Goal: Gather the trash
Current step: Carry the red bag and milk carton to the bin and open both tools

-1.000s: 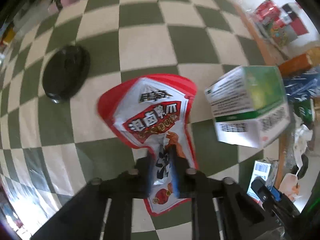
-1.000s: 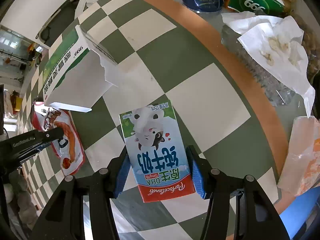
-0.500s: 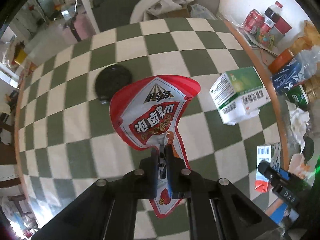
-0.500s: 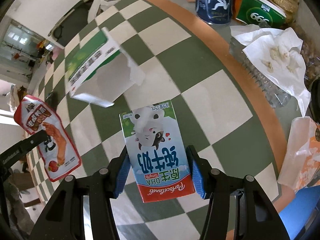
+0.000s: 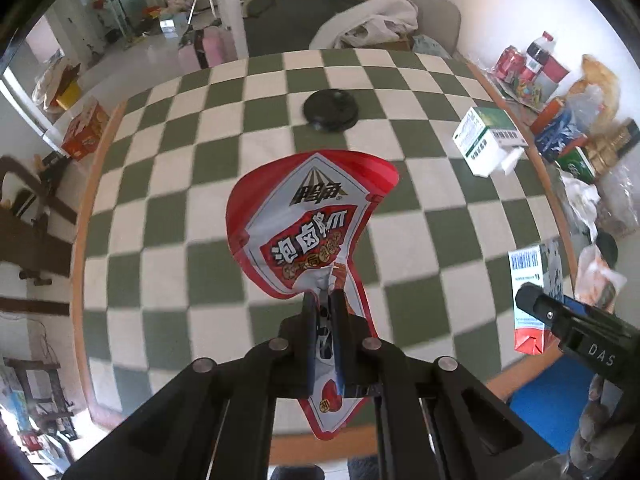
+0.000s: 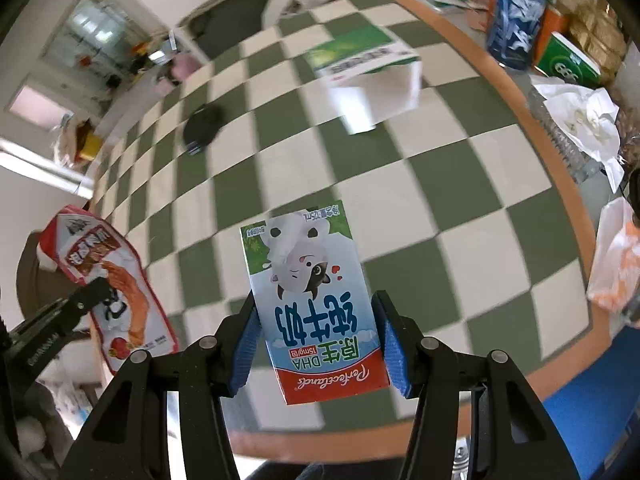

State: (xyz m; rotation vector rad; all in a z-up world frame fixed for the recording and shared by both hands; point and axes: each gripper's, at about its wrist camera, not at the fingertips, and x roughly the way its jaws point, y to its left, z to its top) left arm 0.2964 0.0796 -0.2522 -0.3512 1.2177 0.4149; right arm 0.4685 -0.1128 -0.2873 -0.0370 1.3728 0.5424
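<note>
Snack bag (image 5: 310, 236), red & white, hangs pinched in L gripper (image 5: 324, 312) fingers above checkered table (image 5: 168, 216). R gripper (image 6: 318, 344) fingers clamp milk carton (image 6: 314, 304) by both sides, lifted too. Green-white box (image 5: 482, 144) lies on table.

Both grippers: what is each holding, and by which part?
Left gripper pinches the red snack wrapper near its lower end. Right gripper clamps the milk carton by its two narrow sides.

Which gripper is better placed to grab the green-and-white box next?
Neither yet: the left gripper is shut on the snack bag, the right gripper on the milk carton. Once emptied, right; the green-and-white box lies on its side of the table.
</note>
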